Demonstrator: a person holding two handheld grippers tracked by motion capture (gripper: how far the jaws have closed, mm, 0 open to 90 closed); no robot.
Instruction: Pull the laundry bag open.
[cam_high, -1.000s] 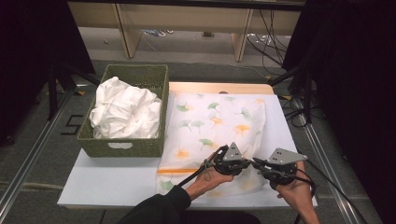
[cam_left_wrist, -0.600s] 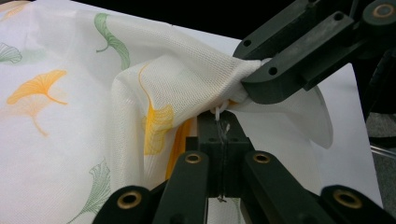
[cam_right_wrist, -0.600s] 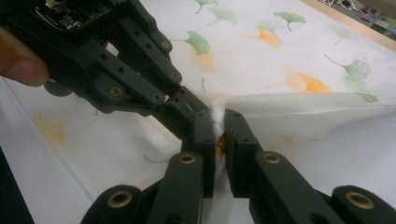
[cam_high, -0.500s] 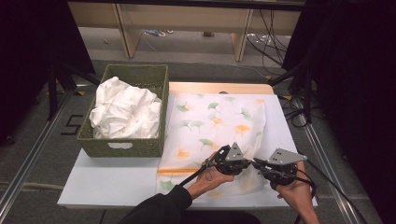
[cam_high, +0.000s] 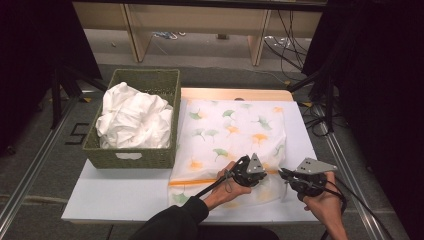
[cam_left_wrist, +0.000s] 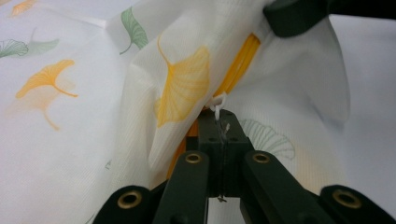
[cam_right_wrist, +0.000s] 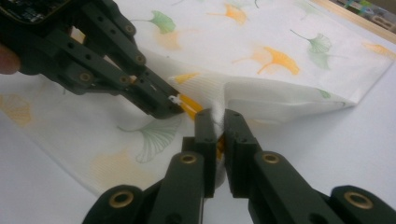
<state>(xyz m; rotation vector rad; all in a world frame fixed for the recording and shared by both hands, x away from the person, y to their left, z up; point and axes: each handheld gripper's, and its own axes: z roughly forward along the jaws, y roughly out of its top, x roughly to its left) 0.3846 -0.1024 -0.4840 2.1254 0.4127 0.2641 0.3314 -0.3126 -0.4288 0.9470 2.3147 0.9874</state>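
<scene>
Green woven basket (cam_high: 129, 155) set at table's (cam_high: 125, 197) left, filled with crumpled white cloth (cam_high: 132, 120); cables (cam_high: 290, 35) seen on floor beyond.

One camera sits high above the table (cam_high: 125, 200) and looks forward and down. Two ride very close to the leaf-print bag (cam_high: 235, 130), which all three share.

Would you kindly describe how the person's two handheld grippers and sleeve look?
The left gripper and the right gripper are black linkage tools with brass-coloured pivot pins. Each carries a grey three-cornered plate on top and trails a black cable. The left forearm wears a dark sleeve.
</scene>
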